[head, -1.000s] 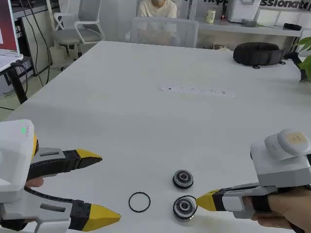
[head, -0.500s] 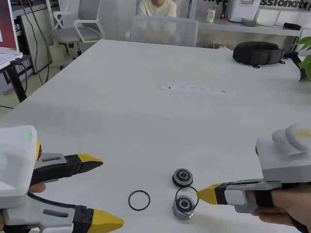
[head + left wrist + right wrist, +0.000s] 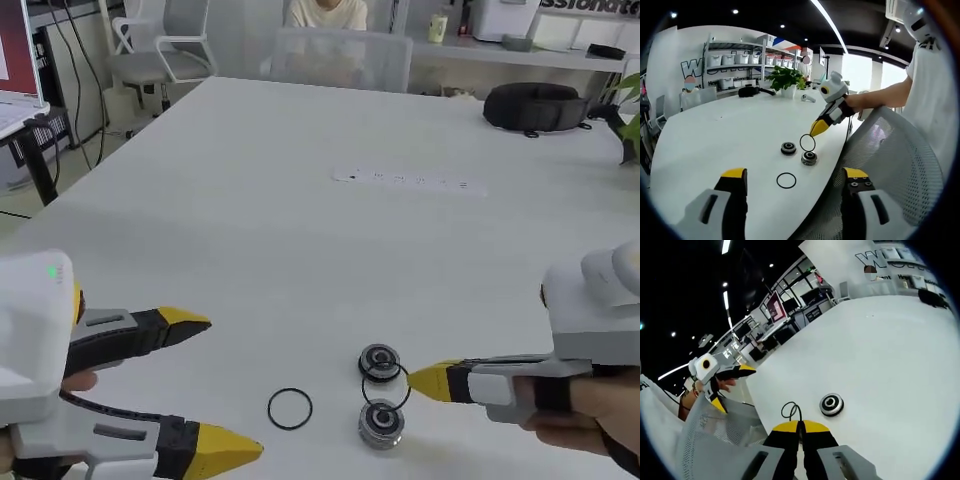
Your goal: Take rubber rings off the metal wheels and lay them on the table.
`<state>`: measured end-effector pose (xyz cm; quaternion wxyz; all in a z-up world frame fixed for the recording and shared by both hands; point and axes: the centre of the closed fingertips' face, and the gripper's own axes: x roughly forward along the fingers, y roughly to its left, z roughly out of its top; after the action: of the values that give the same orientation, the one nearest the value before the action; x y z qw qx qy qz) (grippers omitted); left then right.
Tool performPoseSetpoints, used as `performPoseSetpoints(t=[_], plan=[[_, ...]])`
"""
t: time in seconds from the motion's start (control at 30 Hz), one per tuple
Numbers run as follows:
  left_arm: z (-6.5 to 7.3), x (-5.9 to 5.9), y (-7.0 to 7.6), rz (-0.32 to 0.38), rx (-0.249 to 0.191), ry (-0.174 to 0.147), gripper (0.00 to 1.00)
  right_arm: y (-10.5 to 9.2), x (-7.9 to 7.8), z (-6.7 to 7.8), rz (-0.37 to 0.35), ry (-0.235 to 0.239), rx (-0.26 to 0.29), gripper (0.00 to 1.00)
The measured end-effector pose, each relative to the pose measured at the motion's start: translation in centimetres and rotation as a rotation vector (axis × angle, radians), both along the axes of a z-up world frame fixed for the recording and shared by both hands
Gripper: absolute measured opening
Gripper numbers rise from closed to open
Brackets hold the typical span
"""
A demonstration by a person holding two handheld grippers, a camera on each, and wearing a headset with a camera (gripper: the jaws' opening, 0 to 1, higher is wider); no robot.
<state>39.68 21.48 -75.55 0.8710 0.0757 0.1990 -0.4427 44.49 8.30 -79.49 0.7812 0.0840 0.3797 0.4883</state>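
Right gripper (image 3: 425, 381) jaws pinching rubber ring (image 3: 386, 385), holding it above near wheel (image 3: 381, 423). Ring probably light, floppy, grippy; best taken by its band. Left gripper (image 3: 236, 386) jaws hanging open.

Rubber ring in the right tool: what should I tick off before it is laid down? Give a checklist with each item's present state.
1. Grip: right tool is shut on the rubber ring. Ok.
2. Ring free of the near wheel: the left gripper view shows it hanging just above. Ok.
3. Bare table to lay it on, beside the loose ring already down. Ok.
4. Left tool open, away from both wheels. Ok.
5. Whether the far wheel carries a ring: too small to see. Cannot tell.
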Motion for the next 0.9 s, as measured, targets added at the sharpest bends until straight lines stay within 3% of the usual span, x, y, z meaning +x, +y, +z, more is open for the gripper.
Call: performPoseSetpoints(t=[0.33,0.9], plan=[[-0.1,0.1,0.1,0.002,0.012,-0.007,0.76,0.8,0.3,1.6,-0.024,-0.018,0.044,0.0],[-0.2,0.1,-0.1,-0.012,0.027,-0.011,0.77,3.2,-0.2,3.1,0.028,-0.056,0.06,0.0]])
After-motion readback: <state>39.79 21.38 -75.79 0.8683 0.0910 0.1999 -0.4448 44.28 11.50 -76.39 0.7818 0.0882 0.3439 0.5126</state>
